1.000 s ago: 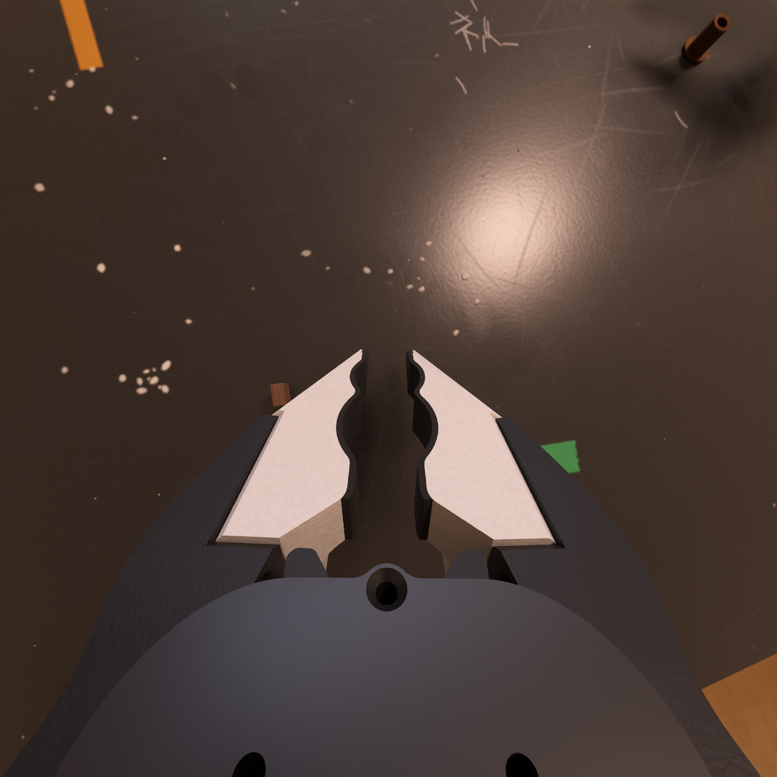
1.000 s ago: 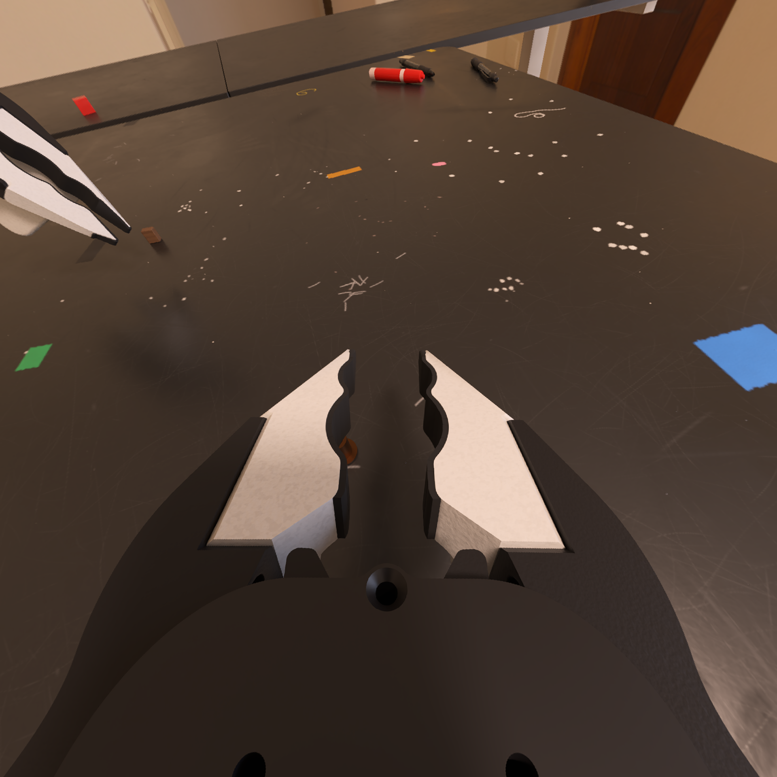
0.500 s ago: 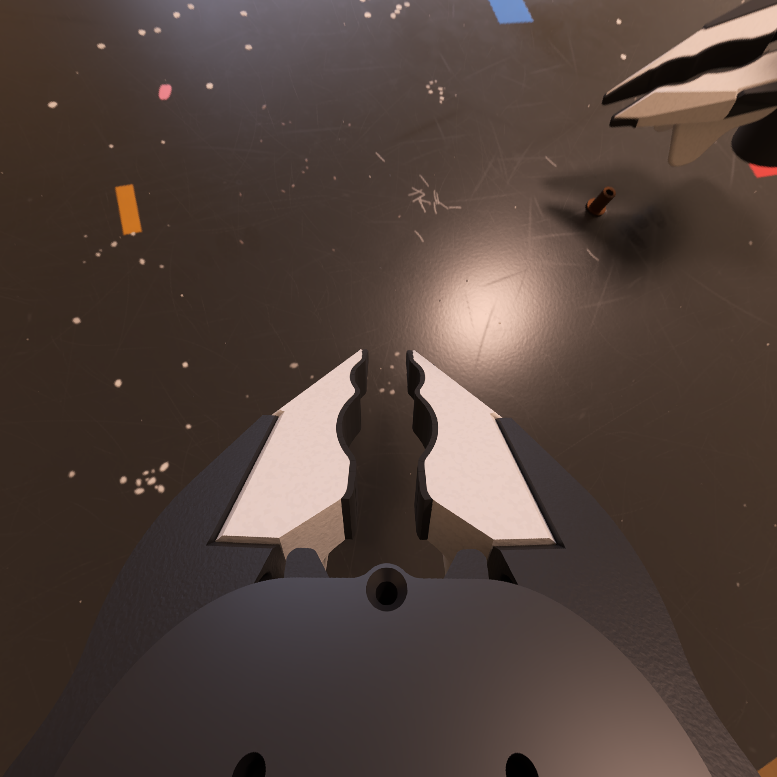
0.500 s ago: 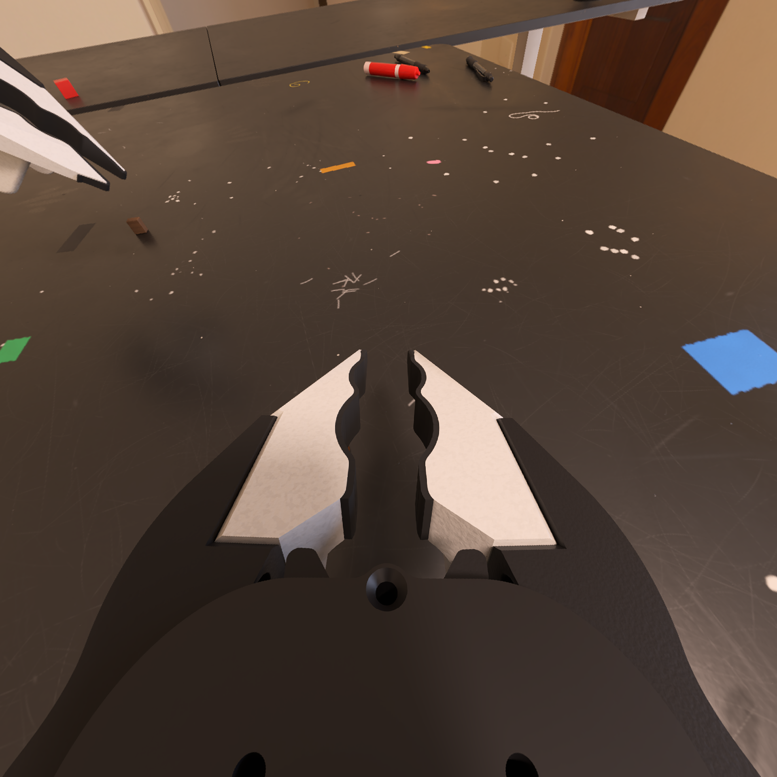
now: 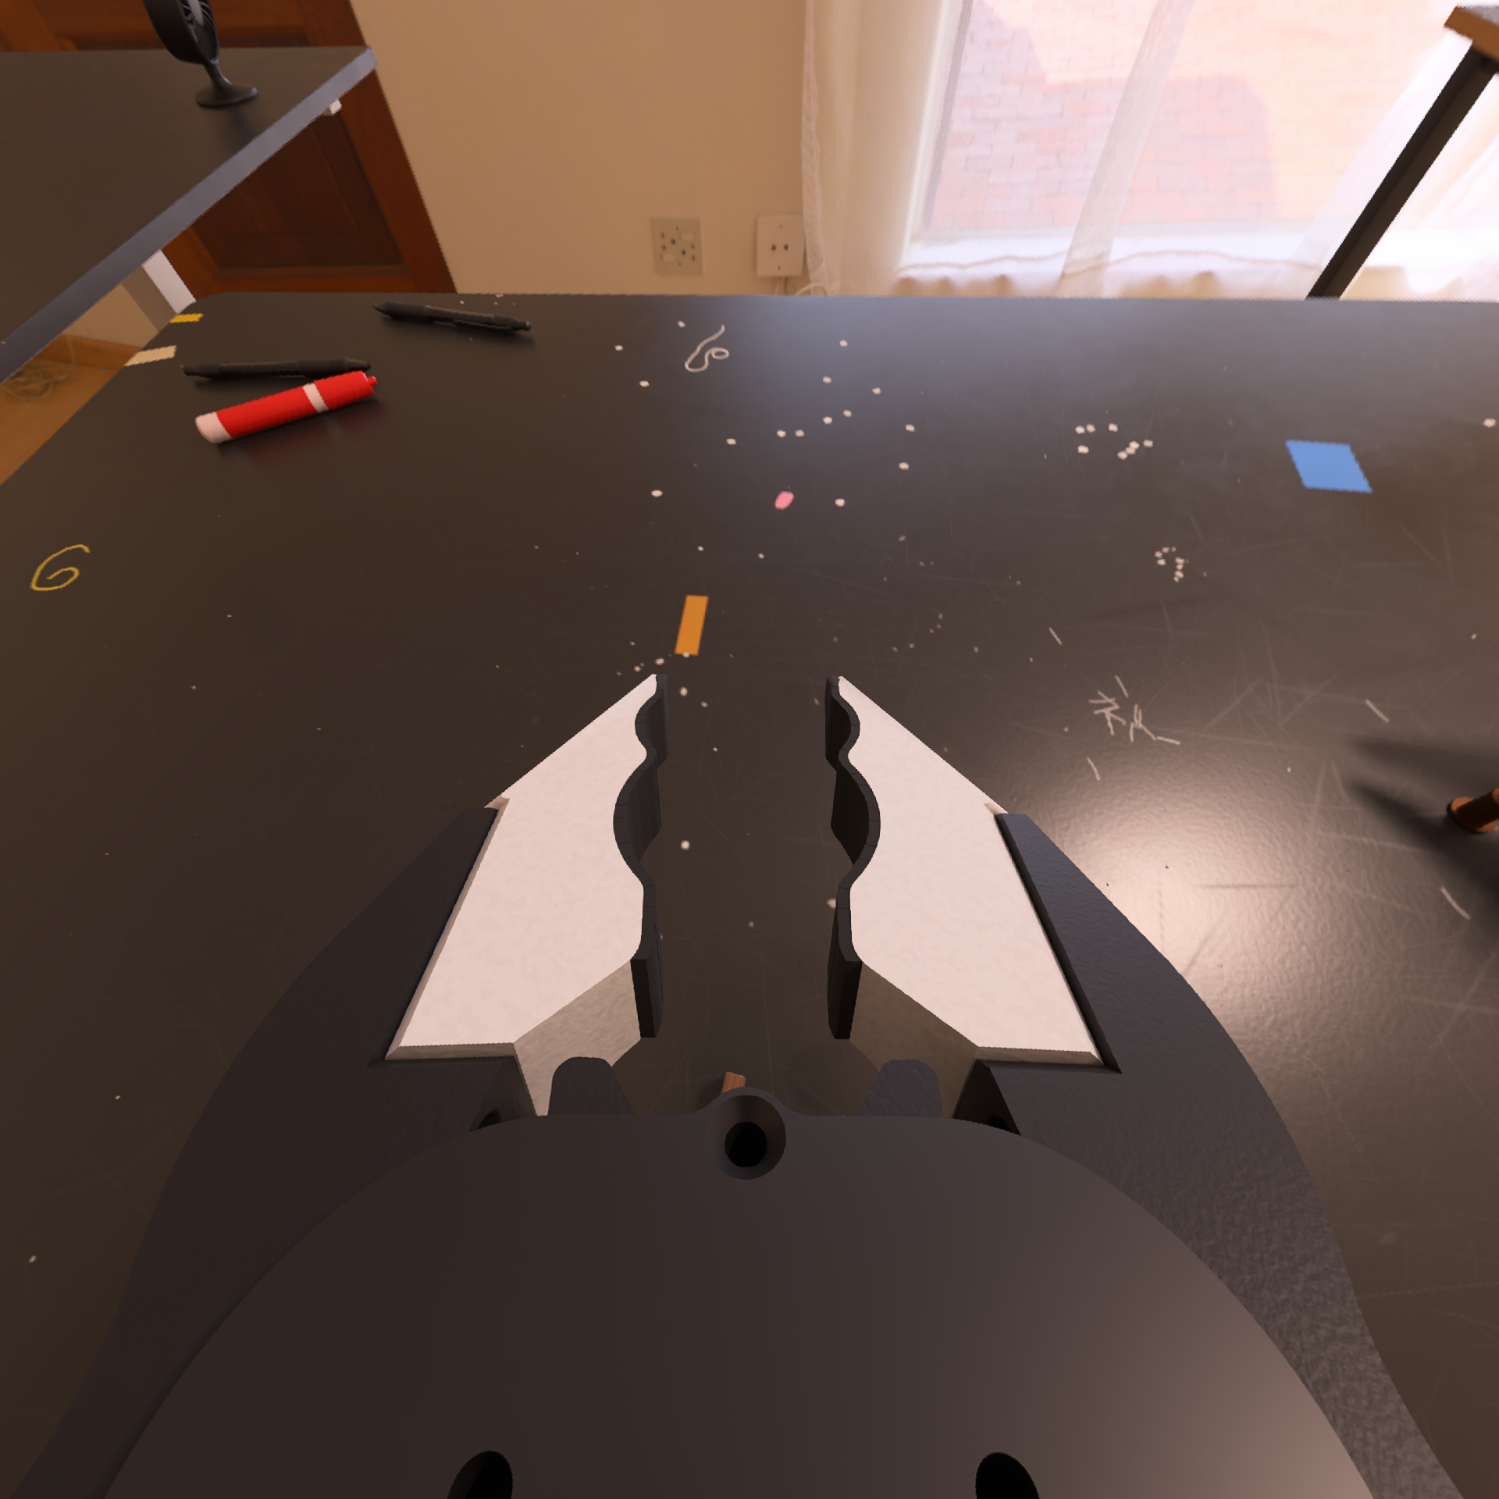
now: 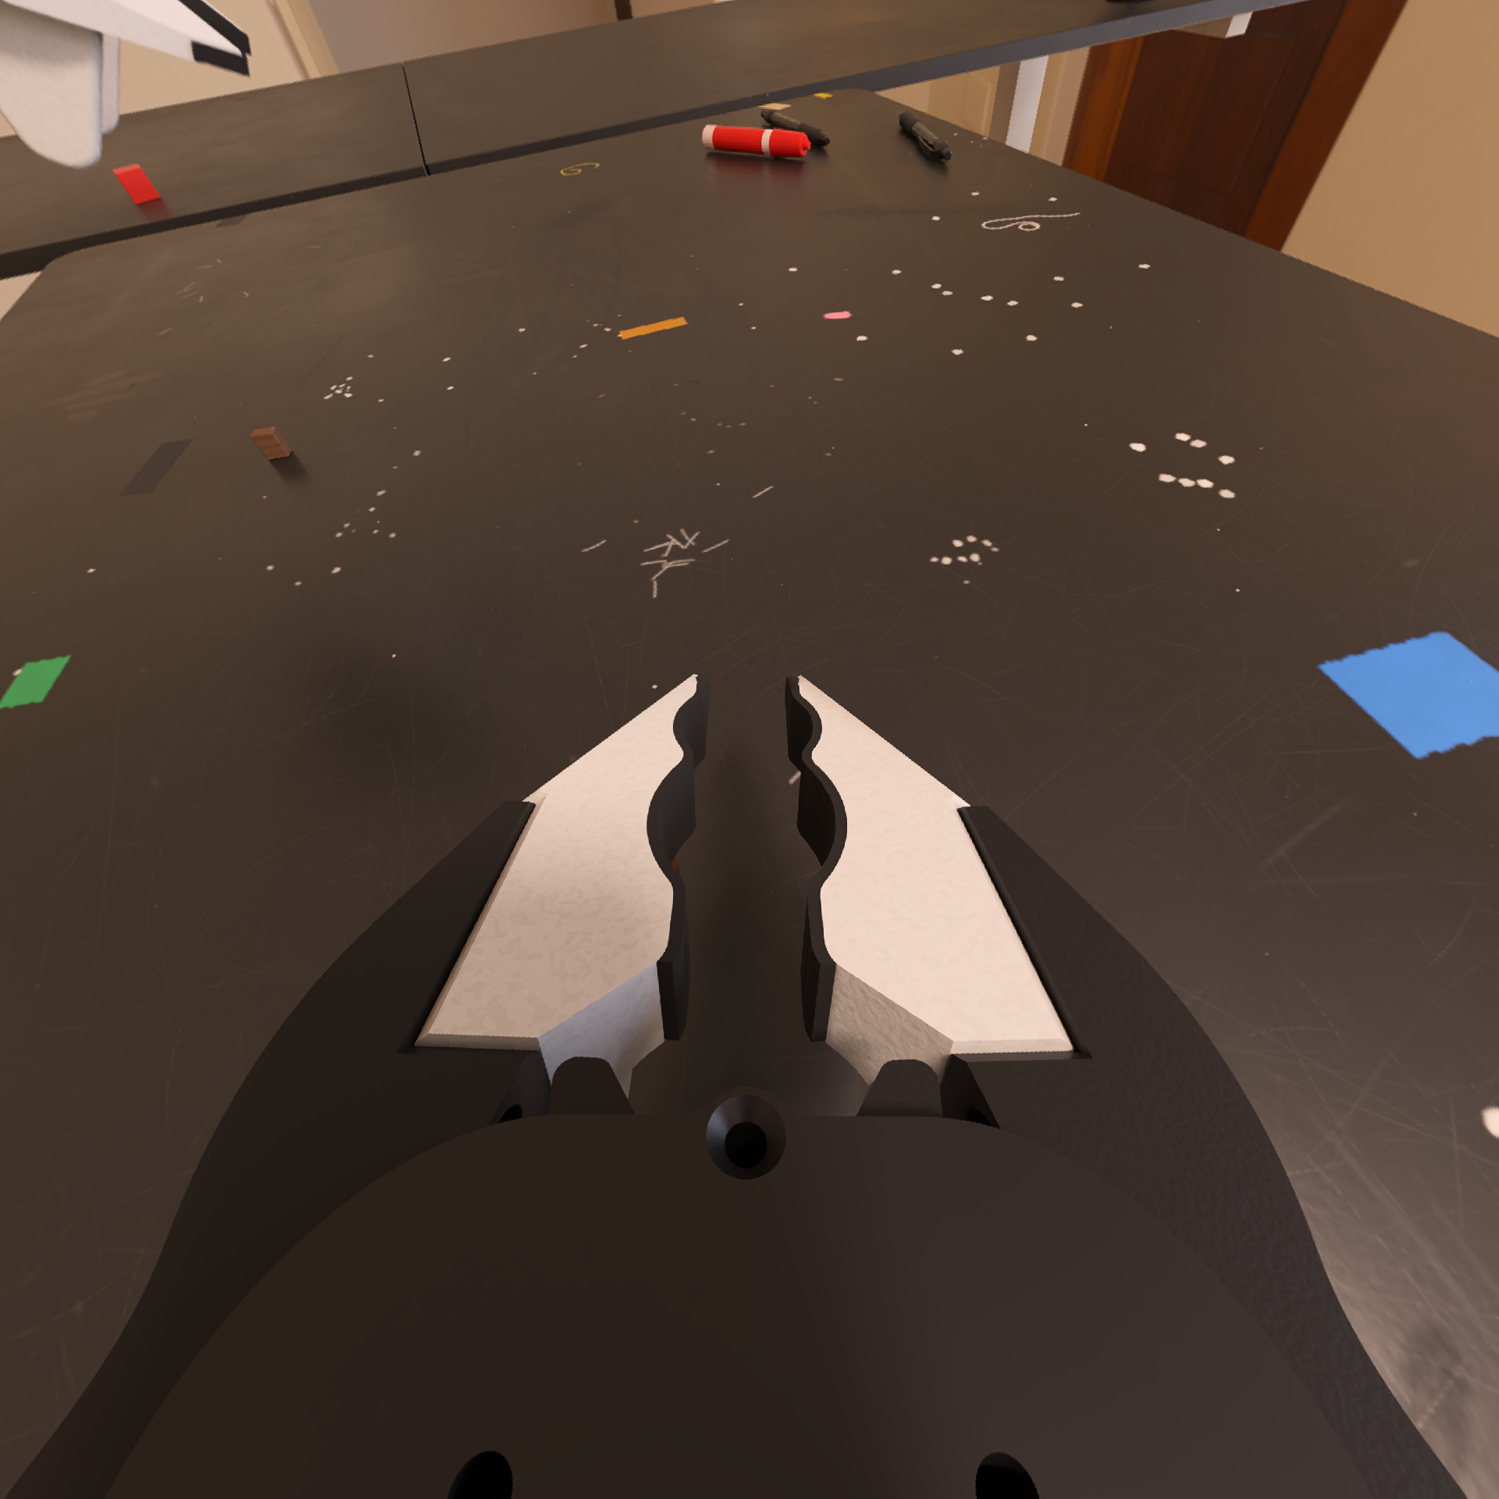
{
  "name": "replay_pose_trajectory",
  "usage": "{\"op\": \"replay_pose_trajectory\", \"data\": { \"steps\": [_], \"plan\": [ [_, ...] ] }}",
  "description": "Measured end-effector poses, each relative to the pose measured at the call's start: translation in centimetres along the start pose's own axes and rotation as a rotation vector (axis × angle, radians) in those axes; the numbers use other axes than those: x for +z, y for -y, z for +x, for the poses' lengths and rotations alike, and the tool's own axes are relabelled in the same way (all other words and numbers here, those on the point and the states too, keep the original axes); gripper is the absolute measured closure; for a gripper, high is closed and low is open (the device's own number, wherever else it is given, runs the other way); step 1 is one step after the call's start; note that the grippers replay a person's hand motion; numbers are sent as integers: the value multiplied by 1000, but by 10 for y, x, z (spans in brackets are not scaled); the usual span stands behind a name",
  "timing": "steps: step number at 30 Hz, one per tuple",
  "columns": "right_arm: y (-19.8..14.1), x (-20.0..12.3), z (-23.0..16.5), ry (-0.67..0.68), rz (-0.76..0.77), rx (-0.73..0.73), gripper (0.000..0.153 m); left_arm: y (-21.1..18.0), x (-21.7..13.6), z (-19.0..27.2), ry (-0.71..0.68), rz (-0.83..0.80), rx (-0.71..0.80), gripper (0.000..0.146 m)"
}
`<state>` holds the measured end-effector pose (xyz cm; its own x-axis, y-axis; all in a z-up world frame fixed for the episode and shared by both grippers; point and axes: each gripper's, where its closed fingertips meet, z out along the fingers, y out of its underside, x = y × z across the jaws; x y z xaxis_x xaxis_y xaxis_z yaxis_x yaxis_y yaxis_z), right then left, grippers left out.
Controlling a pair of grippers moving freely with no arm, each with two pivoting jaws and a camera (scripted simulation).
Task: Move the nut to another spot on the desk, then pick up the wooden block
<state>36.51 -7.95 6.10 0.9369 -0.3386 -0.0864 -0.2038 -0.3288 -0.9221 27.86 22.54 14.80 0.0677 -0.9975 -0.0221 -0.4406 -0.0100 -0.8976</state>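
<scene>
The wooden block (image 6: 270, 444), small and brown, lies on the dark desk (image 6: 811, 454) at the left. In the left wrist view only its tip (image 5: 734, 1083) shows, low between the finger bases. The nut (image 5: 1476, 811), a small brown cylinder, stands on the desk at the right edge of that view. My left gripper (image 5: 745, 689) is open and empty, above the desk and looking across it. It also shows at the top left of the right wrist view (image 6: 211, 40), high above the block. My right gripper (image 6: 746, 685) is shut and empty over the desk's middle.
A red marker (image 5: 284, 405) and two black pens (image 5: 454, 316) lie at the far left. Flat tape patches mark the desk: orange (image 5: 691, 624), blue (image 5: 1328, 465), green (image 6: 34, 681). A red block (image 6: 136, 182) sits on the neighbouring desk. The wall and window lie beyond the far edge.
My left gripper has tilted up from facing the desk to looking across it, and its jaws have opened. My right gripper closed its jaws, with the nut left standing on the desk.
</scene>
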Motion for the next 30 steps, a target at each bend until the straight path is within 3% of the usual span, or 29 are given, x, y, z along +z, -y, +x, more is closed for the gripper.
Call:
{"op": "replay_pose_trajectory", "data": {
  "steps": [4, 10, 14, 22, 30],
  "plan": [
    [-1, 0, 0, 4, -5, 5, 134, -3, -6, -12, 33, -31, 39, 107],
    [-2, 1, -1, 9, -9, 8, 134, -91, -14, -24, 13, -416, 73, 111],
    [-3, 2, -1, 16, -18, 9, 134, -135, -24, -29, -26, -565, 95, 111],
    [-4, 2, -1, 9, -23, 8, 134, -158, -25, -13, -142, -630, 156, 113],
    [-6, 3, -1, 12, -34, 8, 134, -163, -16, -7, -166, -645, 167, 131]
  ]
}}
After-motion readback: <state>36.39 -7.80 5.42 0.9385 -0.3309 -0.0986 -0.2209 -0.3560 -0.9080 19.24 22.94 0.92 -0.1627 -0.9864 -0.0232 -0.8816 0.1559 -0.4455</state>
